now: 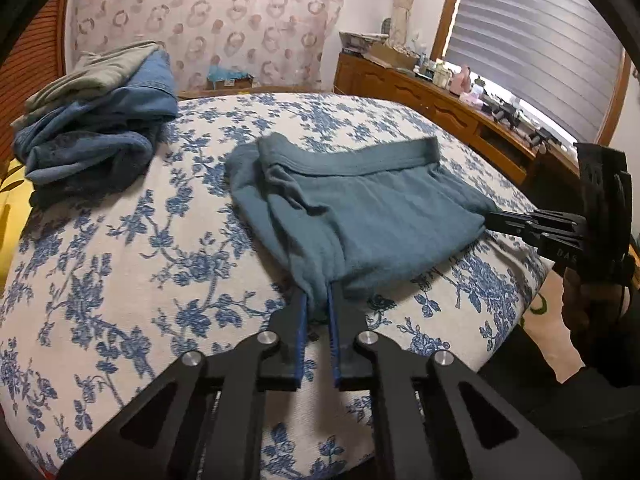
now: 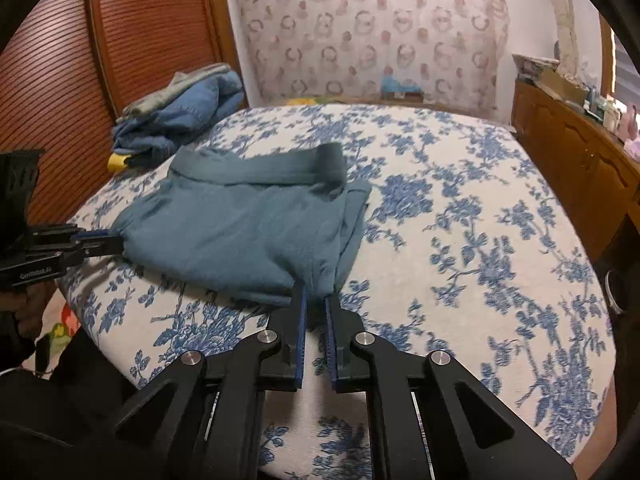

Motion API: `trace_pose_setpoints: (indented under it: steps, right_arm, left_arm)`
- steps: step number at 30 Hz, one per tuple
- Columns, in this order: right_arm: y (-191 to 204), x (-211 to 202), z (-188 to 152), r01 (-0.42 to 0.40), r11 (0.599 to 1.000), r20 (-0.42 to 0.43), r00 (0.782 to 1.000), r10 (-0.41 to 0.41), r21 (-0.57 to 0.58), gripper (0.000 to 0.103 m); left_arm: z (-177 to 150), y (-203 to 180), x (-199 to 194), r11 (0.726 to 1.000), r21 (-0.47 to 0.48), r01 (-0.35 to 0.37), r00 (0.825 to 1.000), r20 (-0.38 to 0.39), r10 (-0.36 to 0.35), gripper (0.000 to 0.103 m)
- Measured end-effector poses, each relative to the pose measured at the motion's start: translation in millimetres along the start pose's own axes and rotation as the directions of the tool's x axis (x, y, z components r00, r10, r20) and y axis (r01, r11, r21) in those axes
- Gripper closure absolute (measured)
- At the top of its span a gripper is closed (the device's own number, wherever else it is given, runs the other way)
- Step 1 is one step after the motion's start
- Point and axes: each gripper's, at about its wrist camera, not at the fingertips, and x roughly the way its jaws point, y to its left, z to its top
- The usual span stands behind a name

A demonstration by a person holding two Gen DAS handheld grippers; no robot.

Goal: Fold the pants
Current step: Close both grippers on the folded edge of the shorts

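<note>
Teal pants (image 1: 360,208) lie folded on the bed, waistband toward the far side. In the left wrist view my left gripper (image 1: 318,292) is shut on the near left corner of the pants, with cloth bunched between its blue pads. My right gripper (image 1: 490,216) comes in from the right and pinches the other near corner. The right wrist view shows the same pants (image 2: 240,224), with my right gripper (image 2: 316,292) shut on their near right corner. My left gripper (image 2: 114,242) clamps the left corner there.
A bed with a blue floral cover (image 1: 120,280) carries a pile of blue and grey clothes (image 1: 96,128) at its far left, near the wooden headboard (image 2: 120,40). A cluttered wooden dresser (image 1: 440,108) runs along the right side. The bed's near edge lies just under the grippers.
</note>
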Motion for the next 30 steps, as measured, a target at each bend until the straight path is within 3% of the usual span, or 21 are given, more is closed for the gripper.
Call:
trace_pose_setpoints:
  steps: [7, 21, 28, 30]
  right_arm:
    - [-3, 1, 0, -0.003, 1.0, -0.009, 1.0, 0.003, 0.005, 0.098]
    - [0, -7, 2, -0.027, 1.0, -0.007, 1.0, 0.027, 0.004, 0.096]
    - [-4, -19, 7, -0.007, 1.0, 0.017, 1.0, 0.007, 0.008, 0.094]
    - [-4, -20, 9, -0.005, 1.0, 0.021, 1.0, 0.005, 0.005, 0.094]
  left_arm:
    - [-1, 4, -3, 1.0, -0.008, -0.002, 1.0, -0.006, 0.002, 0.096]
    - [16, -20, -12, 0.991, 0.067, -0.114, 0.993, 0.012, 0.113, 0.088]
    - [25, -16, -12, 0.99, 0.068, -0.12, 0.993, 0.018, 0.119, 0.066]
    - [27, -14, -8, 0.99, 0.064, -0.124, 0.992, 0.015, 0.123, 0.064]
